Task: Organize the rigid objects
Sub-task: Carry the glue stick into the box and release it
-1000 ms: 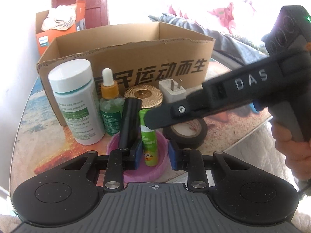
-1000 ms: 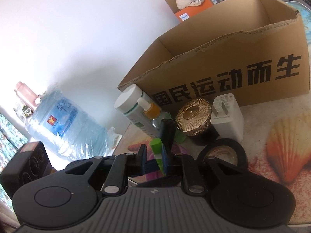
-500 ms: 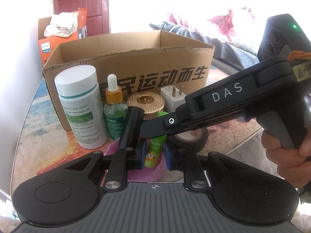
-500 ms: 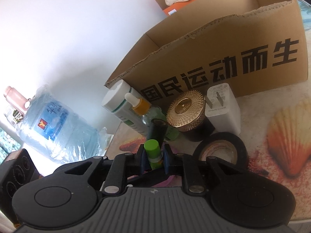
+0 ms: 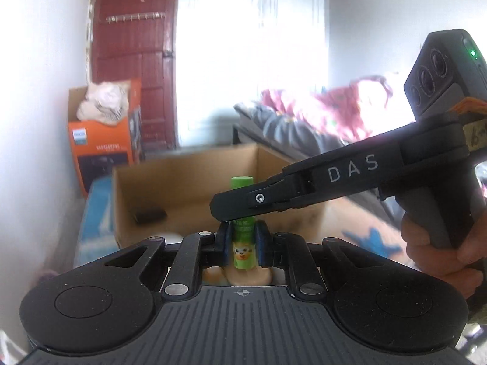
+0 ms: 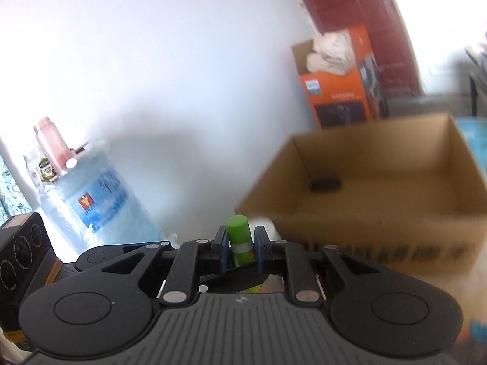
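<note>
Both your left gripper [image 5: 242, 241] and right gripper [image 6: 239, 245] clamp one smooth green cylindrical glue stick [image 5: 242, 237], near the cardboard box [image 6: 380, 164]

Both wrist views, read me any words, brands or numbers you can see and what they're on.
"DAS": on the right claw's arm.
Handwritten tag behind it: cut off, unreadable.
Glue stick: cartoon face; small print blurred.
Orange box: white logo and lettering too small.
Water jug: label blurred.
Cardboard box: black front print smeared, unreadable.
</note>
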